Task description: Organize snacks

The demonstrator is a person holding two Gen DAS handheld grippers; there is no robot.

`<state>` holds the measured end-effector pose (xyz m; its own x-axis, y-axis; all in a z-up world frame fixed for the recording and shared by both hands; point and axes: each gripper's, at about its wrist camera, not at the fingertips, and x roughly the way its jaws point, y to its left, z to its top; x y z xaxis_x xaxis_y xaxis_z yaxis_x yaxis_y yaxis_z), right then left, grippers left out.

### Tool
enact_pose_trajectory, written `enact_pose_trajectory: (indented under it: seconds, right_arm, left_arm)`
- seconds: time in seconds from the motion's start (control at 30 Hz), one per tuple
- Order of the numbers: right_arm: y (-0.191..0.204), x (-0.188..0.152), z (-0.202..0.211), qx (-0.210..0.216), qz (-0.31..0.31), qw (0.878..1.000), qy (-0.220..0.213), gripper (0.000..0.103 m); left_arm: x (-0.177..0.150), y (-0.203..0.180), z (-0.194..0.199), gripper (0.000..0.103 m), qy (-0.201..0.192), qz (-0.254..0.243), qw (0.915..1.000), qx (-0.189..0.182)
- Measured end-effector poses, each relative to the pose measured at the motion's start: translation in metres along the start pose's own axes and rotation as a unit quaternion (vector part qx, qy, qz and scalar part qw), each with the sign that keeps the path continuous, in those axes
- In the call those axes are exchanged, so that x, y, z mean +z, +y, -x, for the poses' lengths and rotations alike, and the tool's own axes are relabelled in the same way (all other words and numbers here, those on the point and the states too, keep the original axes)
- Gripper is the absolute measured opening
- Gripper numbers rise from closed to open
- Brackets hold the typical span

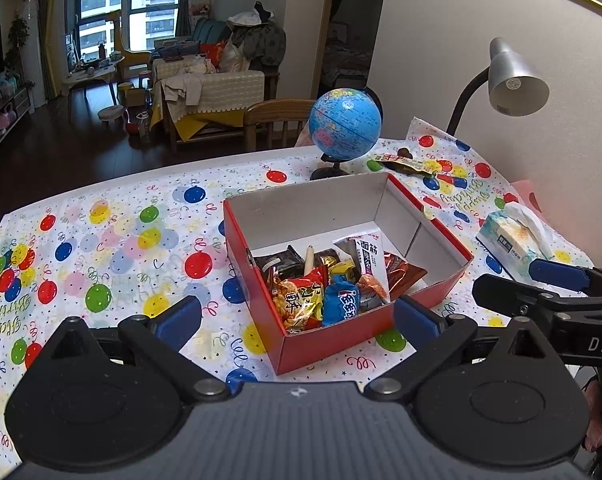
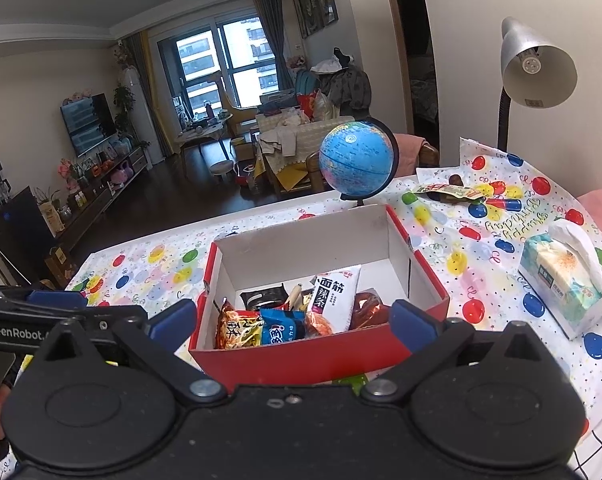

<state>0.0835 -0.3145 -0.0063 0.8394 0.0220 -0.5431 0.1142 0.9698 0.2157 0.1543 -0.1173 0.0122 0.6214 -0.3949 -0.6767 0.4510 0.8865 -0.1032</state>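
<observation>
Both grippers hover wide apart, empty, over a snack box on the counter.

Left gripper [image 1: 297,314] and right gripper [image 2: 293,320] each spread two blue-padded fingers [image 1: 179,316], holding nothing. Between them sits one rectangular red cardboard box [image 1: 333,332], white inside, with crinkly snack packets [image 1: 321,284] heaped at its near end. Far right, a few more wrapped snacks [image 2: 449,192] lie on the glossy balloon-print cloth [image 1: 113,240], near one round blue globe [image 2: 355,160], one tissue pack [image 2: 561,280] and one metal-shaded lamp [image 2: 537,68].
</observation>
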Motion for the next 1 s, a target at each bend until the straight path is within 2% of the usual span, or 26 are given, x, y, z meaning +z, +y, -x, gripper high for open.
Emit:
enact_pose_trajectory:
  seconds: [1.0]
  right_arm:
    - [-0.0016,-0.0022,-0.0022,-0.001,-0.003,1.000,0.002,0.103]
  left_arm:
    - [0.0014,0.0016,-0.0035,0.103,0.000,0.002,1.0000,0.006]
